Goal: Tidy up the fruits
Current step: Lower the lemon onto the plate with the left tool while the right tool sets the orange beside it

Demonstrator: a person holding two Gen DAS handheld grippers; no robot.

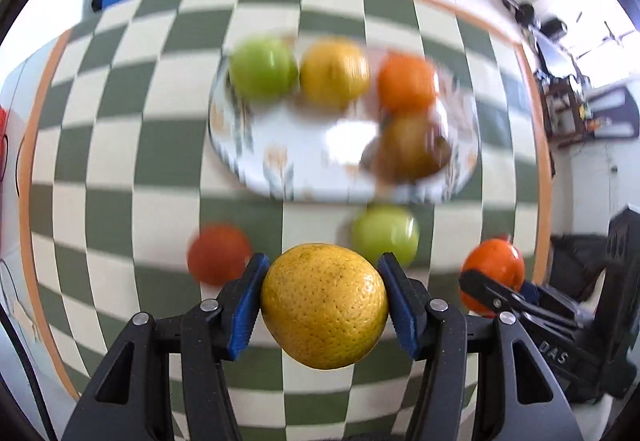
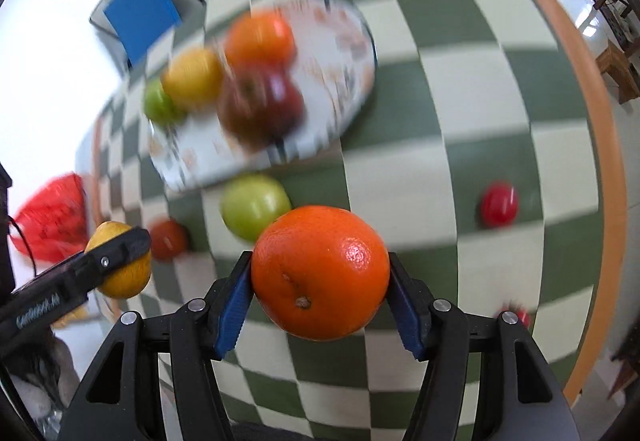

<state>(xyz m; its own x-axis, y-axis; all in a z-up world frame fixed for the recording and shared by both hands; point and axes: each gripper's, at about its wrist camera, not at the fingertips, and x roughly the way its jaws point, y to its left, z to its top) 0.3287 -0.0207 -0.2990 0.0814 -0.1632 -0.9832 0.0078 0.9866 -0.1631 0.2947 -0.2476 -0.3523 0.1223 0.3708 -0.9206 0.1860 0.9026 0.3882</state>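
- The left gripper (image 1: 323, 303) is clamped on a yellow orange (image 1: 324, 305), its blue pads pressed against both sides, the fruit lifted clear of the checked tablecloth (image 1: 120, 169).
- The right gripper (image 2: 320, 275) is clamped on a deep orange-coloured orange (image 2: 320, 273), likewise carried above the cloth.
- Judged from how things lie, the sorting looks about half done: four fruits sit on the plate, two are in the tongs, and several lie loose on the cloth.
- The patterned plate (image 1: 256, 161) lies ahead of both grippers. On it: a green apple (image 1: 262, 69) at the far left, a yellow citrus (image 1: 334, 71) beside it, an orange fruit (image 1: 406, 81) to the right, and a dark reddish-brown apple (image 1: 416, 145) nearest the tongs.
- The near left part of the plate is bare, so there seems to be room for both carried fruits.
- Left on the cloth: a second green apple (image 1: 384, 235) just short of the plate, a red-orange fruit (image 1: 218, 255) left of the left gripper, and a small red fruit (image 2: 499, 204) well off to the right gripper's right; blur hides what kind they are.
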